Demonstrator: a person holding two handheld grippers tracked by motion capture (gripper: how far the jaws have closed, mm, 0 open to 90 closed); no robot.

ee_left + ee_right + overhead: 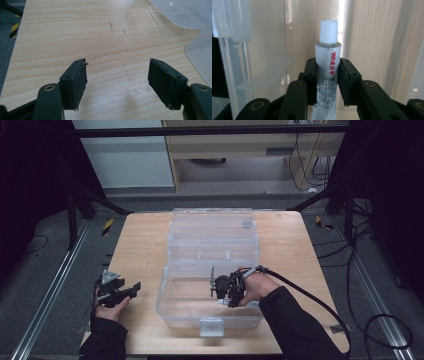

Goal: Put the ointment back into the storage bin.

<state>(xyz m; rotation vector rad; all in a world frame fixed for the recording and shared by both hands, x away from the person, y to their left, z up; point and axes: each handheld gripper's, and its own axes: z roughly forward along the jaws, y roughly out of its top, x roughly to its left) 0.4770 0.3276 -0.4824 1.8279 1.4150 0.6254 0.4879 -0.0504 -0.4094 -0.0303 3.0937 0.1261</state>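
The right claw point(327, 82) is clamped on a small white squeeze tube with a ribbed white cap and red print point(328, 57), its pads pressing the tube's two sides below the shoulder, the cap pointing straight ahead of the jaws. In the high view this claw point(223, 292) hangs inside the clear plastic storage box with the lid thrown back point(186, 316), so the tube sits in the box's near compartment, above its floor.

Judging by the pose, the step in hand is setting the tube down in the box. To do it well, lower until the tube's length lies close to the box floor, then open the jaws just enough to free it, so it neither drops nor rolls.

Just beside the claw stands a see-through wall with a thin shelf-like ledge point(265, 72); the near rim lies under the wrist. Room is tight sideways, open upward, so the exit is straight up.

Well away, the left claw point(117, 77) stands wide and empty over the pale wooden surface point(75, 32), with the box edge off to its side point(200, 55) and free room around it.
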